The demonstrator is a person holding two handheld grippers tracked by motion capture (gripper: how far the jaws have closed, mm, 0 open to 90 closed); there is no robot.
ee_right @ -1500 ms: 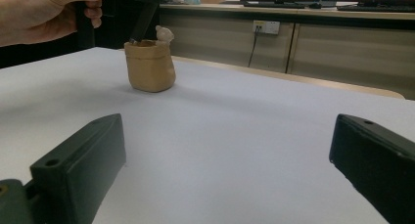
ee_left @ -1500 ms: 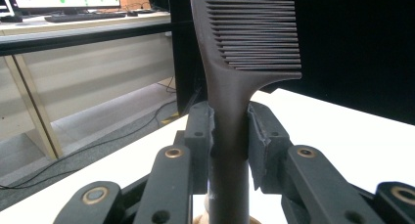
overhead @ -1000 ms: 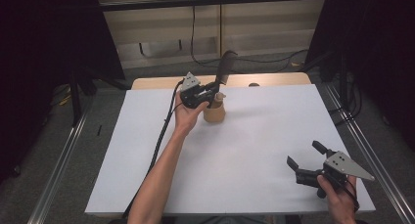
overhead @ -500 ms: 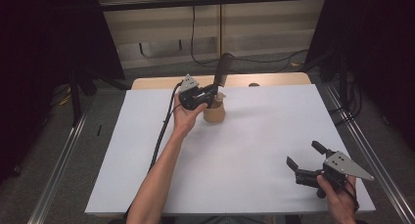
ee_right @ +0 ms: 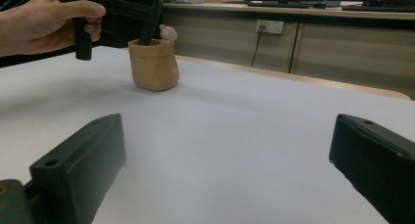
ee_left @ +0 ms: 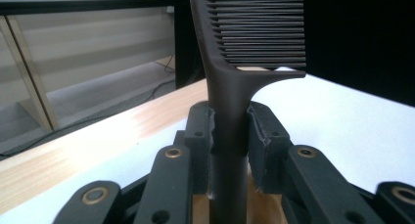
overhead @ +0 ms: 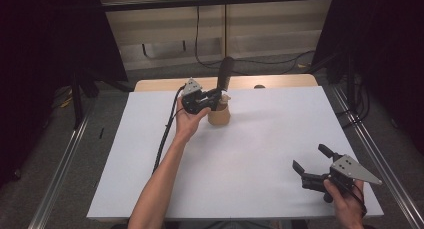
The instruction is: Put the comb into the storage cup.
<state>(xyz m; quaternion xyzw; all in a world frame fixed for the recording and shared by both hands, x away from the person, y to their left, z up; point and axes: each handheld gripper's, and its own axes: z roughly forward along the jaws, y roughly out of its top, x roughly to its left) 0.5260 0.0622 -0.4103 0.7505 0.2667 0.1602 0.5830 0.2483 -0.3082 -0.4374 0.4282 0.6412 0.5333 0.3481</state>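
Note:
A small tan bag-shaped cup (overhead: 219,115) stands on the white table (overhead: 250,154) near its far edge; the right gripper view has this cup (ee_right: 153,65) at upper left with a small pale figure on its rim. My left gripper (overhead: 216,95) is shut on the handle of a black comb (overhead: 224,75), which stands upright with its handle end down in the cup. The left gripper view shows the comb (ee_left: 254,43) clamped between both pads, teeth at the top. My right gripper (overhead: 311,161) rests open near the table's front right corner, nothing between its fingers (ee_right: 78,170).
A wooden strip (overhead: 280,81) runs along the table's far edge. Metal rails (overhead: 65,159) flank both sides of the table. Cables and a wall socket (ee_right: 270,26) lie beyond the far edge. Wide bare table surface lies between the two grippers.
The comb has tipped from leaning right to nearly upright in the cup, still held by the left gripper. The right gripper has stayed where it was.

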